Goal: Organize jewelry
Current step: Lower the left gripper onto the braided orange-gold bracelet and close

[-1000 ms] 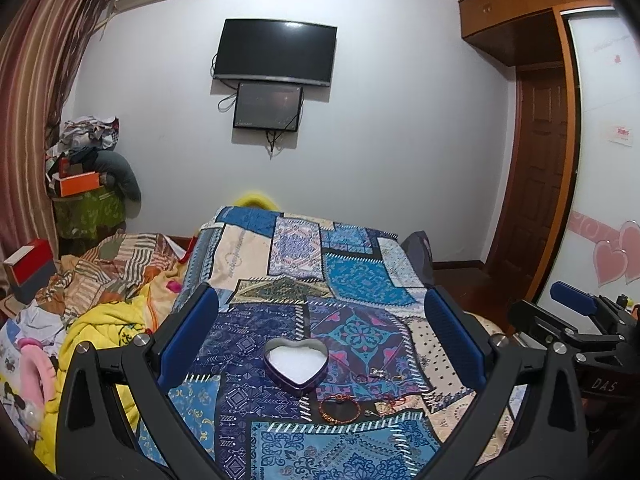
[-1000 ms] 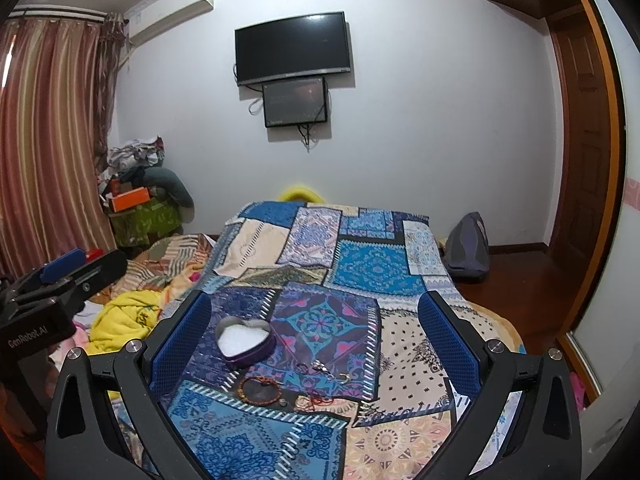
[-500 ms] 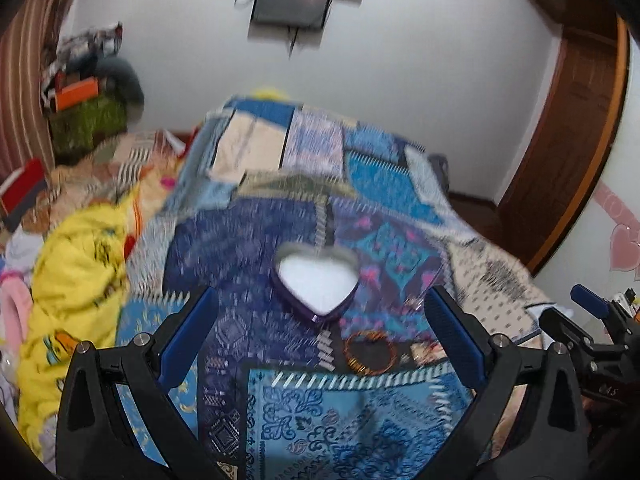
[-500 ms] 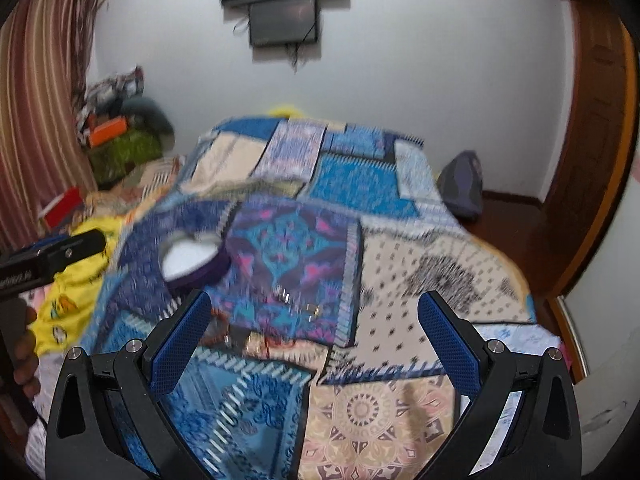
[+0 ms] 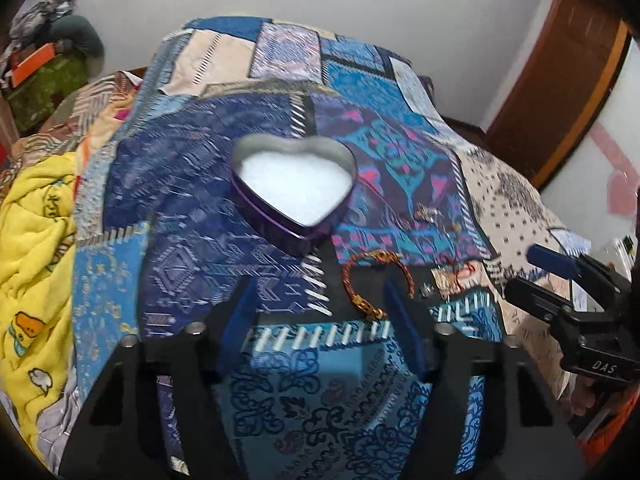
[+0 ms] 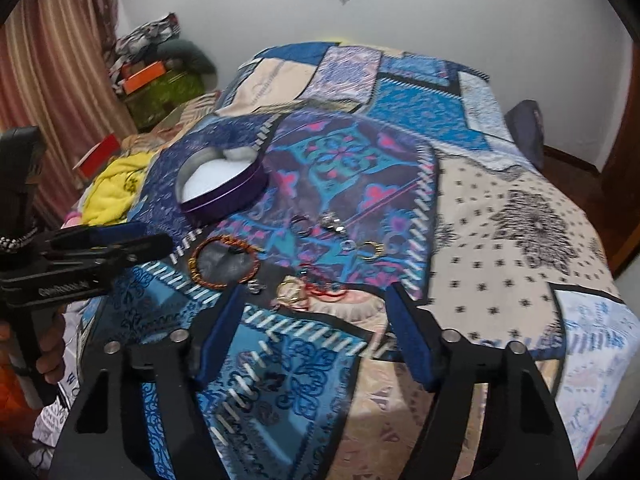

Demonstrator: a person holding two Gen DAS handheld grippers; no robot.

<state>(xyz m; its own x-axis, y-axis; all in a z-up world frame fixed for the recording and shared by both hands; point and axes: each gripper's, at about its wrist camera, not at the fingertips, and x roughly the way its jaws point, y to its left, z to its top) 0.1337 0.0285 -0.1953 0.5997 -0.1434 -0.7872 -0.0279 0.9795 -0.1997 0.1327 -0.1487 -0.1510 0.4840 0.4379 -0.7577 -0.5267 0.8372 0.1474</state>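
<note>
Both grippers have just dropped toward the bed and tipped down, so the wall and TV are gone from view and the quilt [image 6: 500,216] fills it. My left gripper [image 5: 320,312] and right gripper [image 6: 312,320] have both been closing to about half, jaws still apart with nothing between them. The bangle [image 5: 376,280] sits just ahead of the left one, below the heart tin [image 5: 294,184]; rings [image 6: 340,236] lie near the right. Looks like the first pickup is coming.
</note>
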